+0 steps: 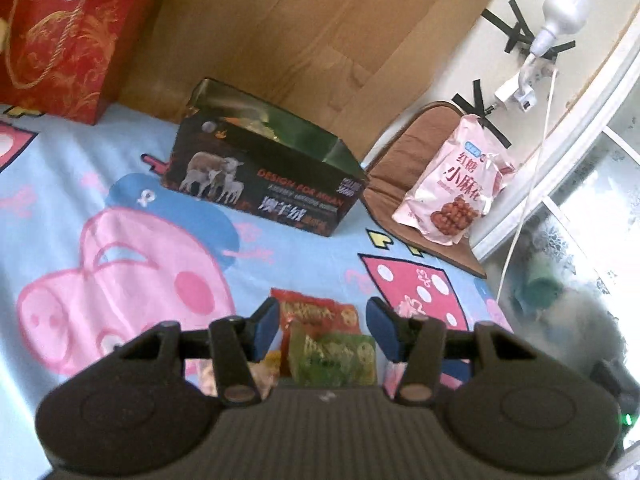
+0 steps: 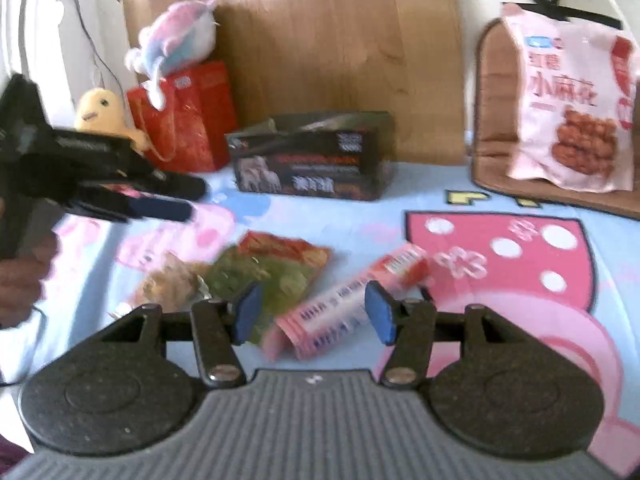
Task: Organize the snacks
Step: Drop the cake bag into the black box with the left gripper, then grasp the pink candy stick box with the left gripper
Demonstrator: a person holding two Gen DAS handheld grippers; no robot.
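Note:
Small snack packets lie in a loose pile on a cartoon bedsheet: a red packet (image 1: 308, 308) (image 2: 288, 248), a green packet (image 1: 336, 356) (image 2: 260, 272), a brownish packet (image 2: 172, 280) and a pink packet (image 2: 340, 304). My left gripper (image 1: 325, 326) (image 2: 194, 200) hovers open over the red and green packets, its blue pads clear of them. The right gripper (image 2: 314, 312) is open too, and the pink packet lies on the sheet beneath the gap between its pads. An open dark box with a sheep picture (image 1: 264, 176) (image 2: 312, 160) stands farther back. A large pink snack bag (image 1: 452, 192) (image 2: 576, 108) leans on a brown cushion.
A red gift bag (image 1: 68, 36) (image 2: 188, 120) stands at the back left against a wooden headboard (image 1: 304, 28), with a plush dolphin (image 2: 176, 40) on it and a yellow plush chick (image 2: 104, 112) beside it. A lamp and white cable (image 1: 536, 128) hang at the right wall. A person's hand (image 2: 20, 276) holds the left gripper.

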